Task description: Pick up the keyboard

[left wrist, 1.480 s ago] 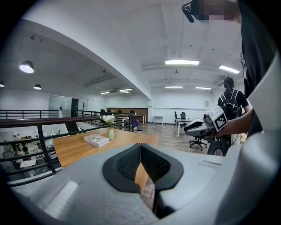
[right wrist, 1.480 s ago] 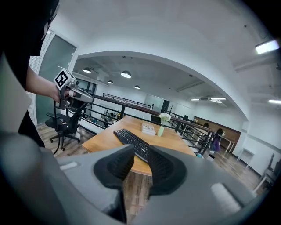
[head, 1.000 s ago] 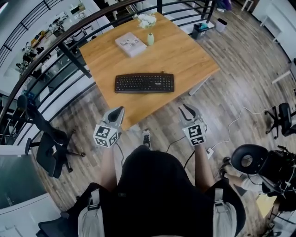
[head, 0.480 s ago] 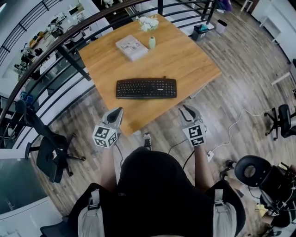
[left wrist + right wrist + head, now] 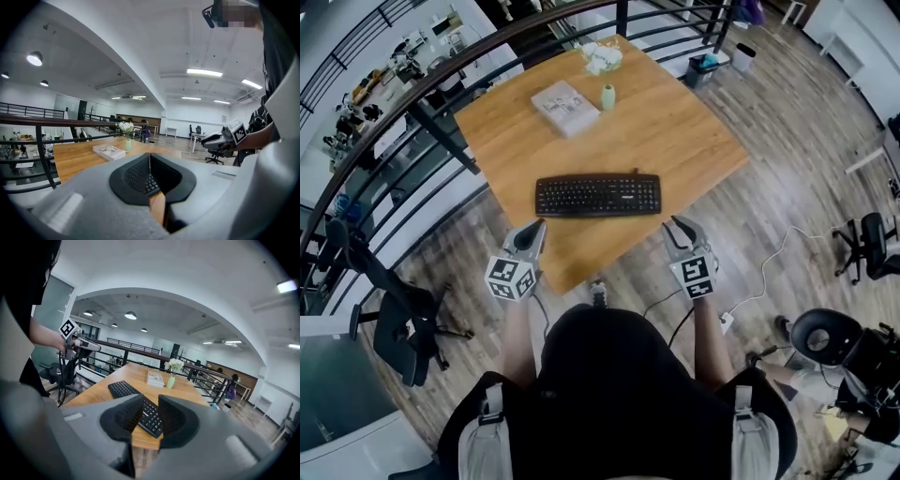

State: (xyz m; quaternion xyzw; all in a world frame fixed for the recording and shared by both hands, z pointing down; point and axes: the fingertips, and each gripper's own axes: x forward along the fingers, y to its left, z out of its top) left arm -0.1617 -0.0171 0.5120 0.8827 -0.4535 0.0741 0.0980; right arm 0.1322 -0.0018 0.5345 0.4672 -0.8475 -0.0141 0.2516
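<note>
From the head view, the black keyboard lay flat near the near edge of the wooden table, its long side running left to right, with a book and a small vase well apart at the far side. The left gripper and right gripper hung just short of its two near corners, touching nothing. In the left gripper view the pads met in a single line, empty, with keys showing beyond them. In the right gripper view the pads stood closed to a thin slit, also empty (both would have to open before any grasp). The keyboard looked light, stiff and smooth, though long enough to tip from one end. Its short ends, pinched top and bottom on the frame rather than on the yielding keys, seemed the best hold.
</note>
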